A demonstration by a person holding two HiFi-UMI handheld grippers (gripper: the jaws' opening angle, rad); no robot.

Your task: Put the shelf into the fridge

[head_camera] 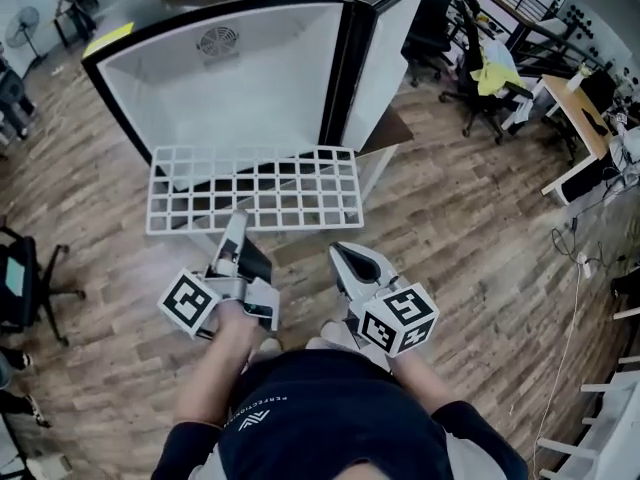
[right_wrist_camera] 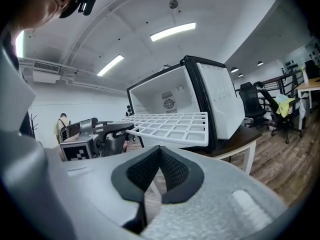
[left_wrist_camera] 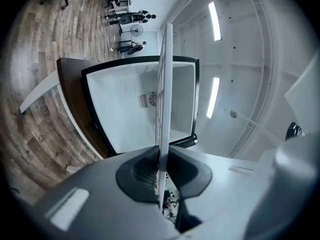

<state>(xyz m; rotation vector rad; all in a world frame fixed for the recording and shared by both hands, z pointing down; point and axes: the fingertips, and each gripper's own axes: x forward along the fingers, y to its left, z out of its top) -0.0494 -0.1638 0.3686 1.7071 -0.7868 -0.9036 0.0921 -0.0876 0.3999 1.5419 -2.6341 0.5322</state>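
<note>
Left gripper: my left gripper (head_camera: 236, 226) is clamped on the near edge of the shelf (head_camera: 255, 188). In its own view the white rim runs edge-on straight between the pads.
Why that hold: gripping the near rim leaves the far edge free to go in first. I judge the flat, roughly level carry is meant to suit the opening.
Right gripper: my right gripper (head_camera: 352, 260) has its jaws together on nothing. It sits low beside the shelf's near right corner without touching it, probably ready to steady that side.
Shelf's place: in the air in front of the fridge (head_camera: 230, 78), far edge close to the opening, not yet inside as far as I can judge.
Fridge: on a table (head_camera: 392, 128), door (head_camera: 385, 53) swung open to the right, round vent (head_camera: 217, 40) on the white back wall.
Writing: no brand visible on the fridge. The marker cubes carry black-and-white squares only. The print on the dark shirt (head_camera: 330, 408) is too small to read.
</note>
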